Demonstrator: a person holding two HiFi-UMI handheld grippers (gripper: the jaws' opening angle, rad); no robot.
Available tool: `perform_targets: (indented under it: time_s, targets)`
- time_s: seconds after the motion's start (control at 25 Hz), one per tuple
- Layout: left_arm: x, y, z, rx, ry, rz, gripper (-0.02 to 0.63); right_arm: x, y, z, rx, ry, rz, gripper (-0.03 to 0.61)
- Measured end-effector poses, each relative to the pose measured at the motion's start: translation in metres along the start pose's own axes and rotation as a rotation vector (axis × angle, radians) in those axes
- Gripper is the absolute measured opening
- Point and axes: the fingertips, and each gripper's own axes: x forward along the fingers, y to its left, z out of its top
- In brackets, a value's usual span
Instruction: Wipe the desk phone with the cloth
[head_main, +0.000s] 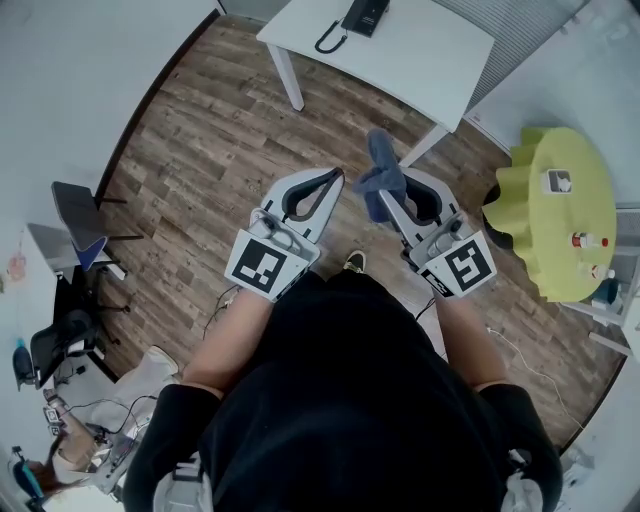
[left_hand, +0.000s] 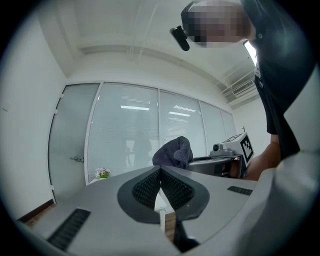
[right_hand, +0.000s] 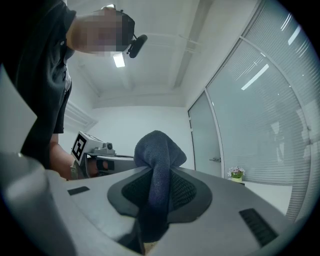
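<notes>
Plainly an office. At twelve o'clock in the head view, a white desk with a black corded desk phone on top; underfoot, wood-look plank floor. At nine o'clock, dark chairs close against a white wall; at eight o'clock, loose cables trailing over the floor. At three o'clock, a round table under a yellow-green cover. From the gripper views: tall glass partitions with blinds, a frosted glass door with a lever handle, a ceiling strip light, a small potted plant on a white top.
</notes>
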Motion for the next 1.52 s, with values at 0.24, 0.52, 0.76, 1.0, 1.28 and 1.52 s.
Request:
perform_targets:
  time_s: [0.24,0.52,0.76,1.0,1.28,1.52]
  targets:
    - [0.03,0.017,0.002,0.008,-0.004,-0.006,0.011,0.015,-0.03,-0.004,0.005,0.004,0.005,0.103]
    - [0.052,0.063,-0.002,0.02,-0.016,-0.045,0.011,0.059,-0.056,-0.01,0.013,0.014,0.004,0.103]
    - [0.074,0.128,-0.011,-0.005,-0.022,-0.081,0.011,0.114,-0.091,-0.016,-0.002,0.034,-0.054,0.103]
    - [0.088,0.197,-0.016,-0.001,-0.024,-0.102,0.011,0.174,-0.113,-0.021,-0.018,0.042,-0.088,0.103]
    - [0.096,0.257,-0.02,-0.021,-0.019,-0.145,0.011,0.23,-0.127,-0.029,-0.011,0.061,-0.13,0.103]
    - [0.107,0.288,-0.023,-0.036,-0.023,-0.17,0.011,0.25,-0.142,-0.033,-0.008,0.065,-0.182,0.103]
